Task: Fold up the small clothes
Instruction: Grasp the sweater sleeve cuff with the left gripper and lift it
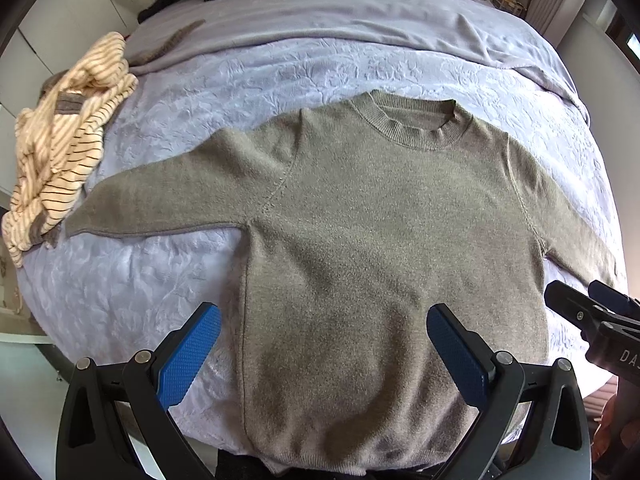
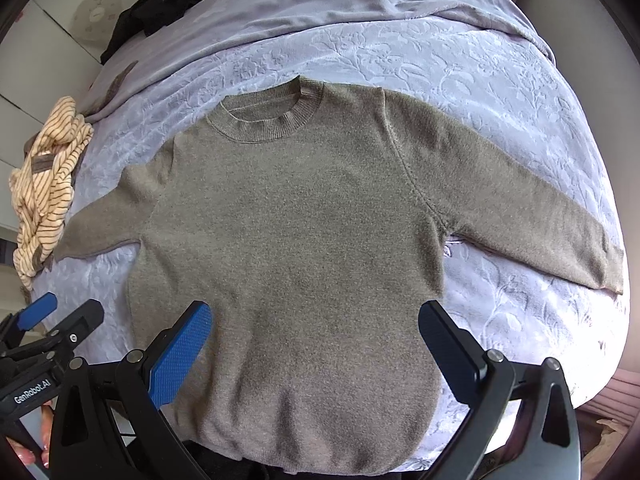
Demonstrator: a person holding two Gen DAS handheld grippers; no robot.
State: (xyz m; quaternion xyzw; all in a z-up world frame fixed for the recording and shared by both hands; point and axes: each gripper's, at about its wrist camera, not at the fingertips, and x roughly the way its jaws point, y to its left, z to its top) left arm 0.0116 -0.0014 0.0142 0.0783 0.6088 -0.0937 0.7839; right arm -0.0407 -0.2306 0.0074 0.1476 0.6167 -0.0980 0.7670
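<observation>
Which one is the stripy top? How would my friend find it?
Start at the big lilac bed. A plain olive sweater lies flat in the middle. Past its sleeve, at the bed's left edge, sits a crumpled heap, the stripy top: cream with thin dark stripes, the only striped thing.

Both grippers open, empty.
Left gripper (image 1: 324,344) and right gripper (image 2: 316,342) side by side, jaws spread wide, blue pads (image 1: 190,354) facing inward, nothing between them.

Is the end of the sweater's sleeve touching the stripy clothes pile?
Touching. In the left wrist view, the olive sweater's sleeve end runs right against the striped clothes pile with no bedspread showing between them.
</observation>
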